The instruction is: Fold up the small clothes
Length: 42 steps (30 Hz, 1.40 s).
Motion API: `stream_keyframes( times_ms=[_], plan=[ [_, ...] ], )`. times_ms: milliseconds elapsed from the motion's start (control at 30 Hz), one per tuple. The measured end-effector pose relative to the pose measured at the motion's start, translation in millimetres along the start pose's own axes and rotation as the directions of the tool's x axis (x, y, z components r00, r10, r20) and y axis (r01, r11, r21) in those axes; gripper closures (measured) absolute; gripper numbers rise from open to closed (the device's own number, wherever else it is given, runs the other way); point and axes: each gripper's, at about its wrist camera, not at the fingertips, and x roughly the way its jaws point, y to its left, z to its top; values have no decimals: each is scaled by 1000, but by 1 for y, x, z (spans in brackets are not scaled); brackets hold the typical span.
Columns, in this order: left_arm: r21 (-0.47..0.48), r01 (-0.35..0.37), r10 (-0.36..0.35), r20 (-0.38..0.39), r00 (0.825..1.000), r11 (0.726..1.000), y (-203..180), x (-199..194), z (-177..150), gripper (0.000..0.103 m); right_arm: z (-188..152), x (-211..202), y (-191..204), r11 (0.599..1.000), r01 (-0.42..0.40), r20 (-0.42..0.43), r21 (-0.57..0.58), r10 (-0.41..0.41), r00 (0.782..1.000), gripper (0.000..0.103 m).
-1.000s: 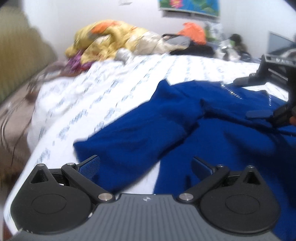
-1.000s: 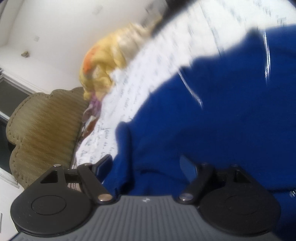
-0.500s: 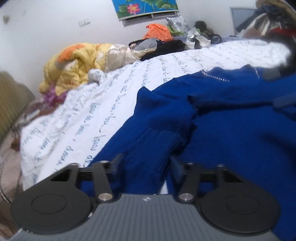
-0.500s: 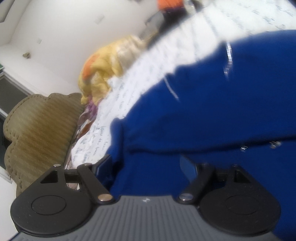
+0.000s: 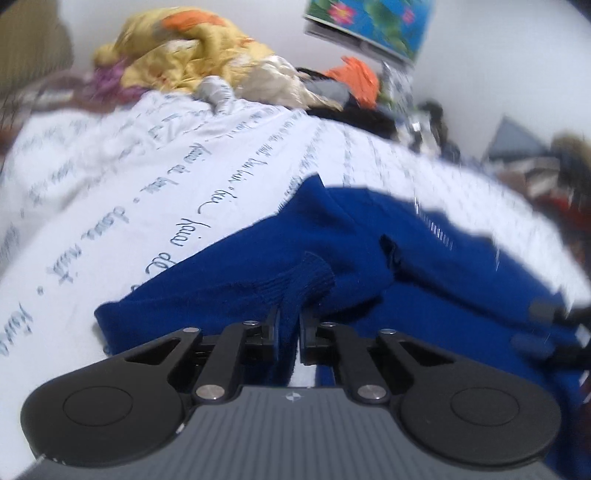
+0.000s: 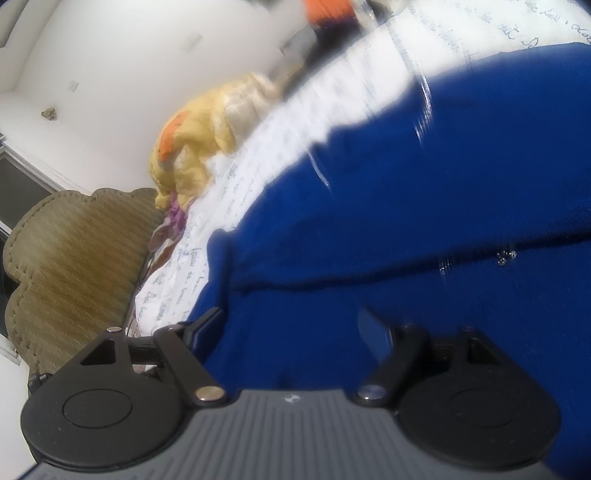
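A blue knitted sweater (image 5: 406, 295) lies spread on the white printed bed sheet (image 5: 166, 192). My left gripper (image 5: 289, 317) is closing its jaws on the ribbed sleeve cuff (image 5: 306, 277), and the pads pinch the cuff's fabric. In the right wrist view the sweater (image 6: 406, 184) fills most of the frame. My right gripper (image 6: 291, 321) stands wide open low over it, with blue fabric lying between the fingers but not pressed. The right gripper (image 5: 535, 326) also shows blurred at the right edge of the left wrist view.
A yellow quilt pile (image 5: 192, 55) and an orange cloth (image 5: 358, 77) lie at the bed's far end, under a flowered poster (image 5: 369, 26). Dark clutter (image 5: 554, 173) sits at the far right. An olive padded headboard (image 6: 74, 258) stands left of the sheet (image 6: 332, 103).
My left gripper came forward over the sleeve cuff, rolled, and went from wide open to pinching the cuff. The right gripper slid a little along the sweater and stayed open.
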Motion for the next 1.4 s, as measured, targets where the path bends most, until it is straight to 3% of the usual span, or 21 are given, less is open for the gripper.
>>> stream_keyframes(
  times_ms=[100,200,333,500,667,833,1000,1100,1167,1267,1333,1400],
  plan=[
    [-80,32,-30,29,999,996,10,-9,3,94,-1,0,1,1000,3,0,-8,-3,1000,24],
    [-165,110,-105,37,994,980,23,-16,6,94,-1,1,2,1000,7,-1,-18,-7,1000,24],
    [-329,176,-169,49,984,928,52,-18,7,94,-1,1,1,1000,4,-1,-21,-4,1000,24],
    [-467,116,-85,86,993,876,83,-26,4,95,-1,-1,-2,1000,-6,-1,-9,6,1000,24],
    [-581,183,-112,155,981,793,114,-42,7,95,-2,-1,-2,1000,-8,2,-6,8,1000,24],
    [-616,201,-99,197,976,762,124,-51,4,95,-2,-2,-2,1000,-9,1,-3,9,1000,24],
    [-687,177,17,265,964,705,142,-70,-1,95,-3,-3,-3,1000,-13,2,0,13,1000,24],
    [-696,38,176,234,956,717,146,-84,4,97,-3,-3,-3,1000,-11,2,1,11,1000,24],
    [-695,-57,296,230,927,717,147,-97,11,97,-2,-4,-1,1000,-2,-2,-5,2,1000,24],
    [-715,-132,426,249,870,687,145,-114,31,97,0,-13,3,999,24,26,-30,-23,999,23],
    [-731,-194,534,264,803,654,137,-127,53,97,2,-22,6,997,55,58,-57,-52,997,23],
    [-726,-232,605,303,737,647,124,-134,78,97,4,-32,7,994,85,96,-76,-77,992,23]
  ],
)
